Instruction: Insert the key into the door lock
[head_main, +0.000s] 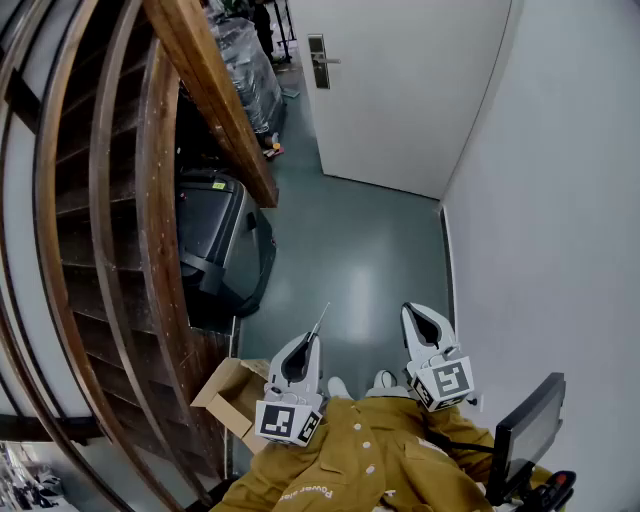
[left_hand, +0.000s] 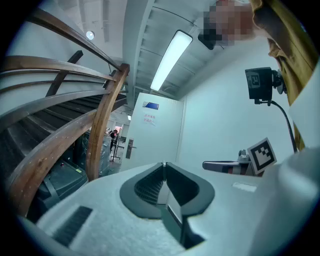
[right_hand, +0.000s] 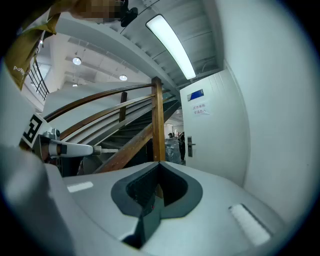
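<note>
The white door (head_main: 400, 90) stands at the far end of the corridor, with its dark lock plate and handle (head_main: 318, 60) on its left side. My left gripper (head_main: 313, 340) is shut on a thin metal key (head_main: 321, 320) that sticks out past the tips toward the door. In the right gripper view that key (right_hand: 101, 149) shows beyond the left gripper (right_hand: 65, 148). My right gripper (head_main: 412, 312) is shut and holds nothing. Both are held level, well short of the door. The lock plate (left_hand: 130, 148) also shows far ahead, and the lock plate (right_hand: 190, 146) is small in the right gripper view.
A wooden stair railing (head_main: 210, 90) runs along the left. Beneath it stand a black case (head_main: 220, 240) and an open cardboard box (head_main: 235, 395). A plastic-wrapped bundle (head_main: 245, 65) sits near the door. A white wall (head_main: 560, 200) closes the right side over the grey-green floor (head_main: 350, 260).
</note>
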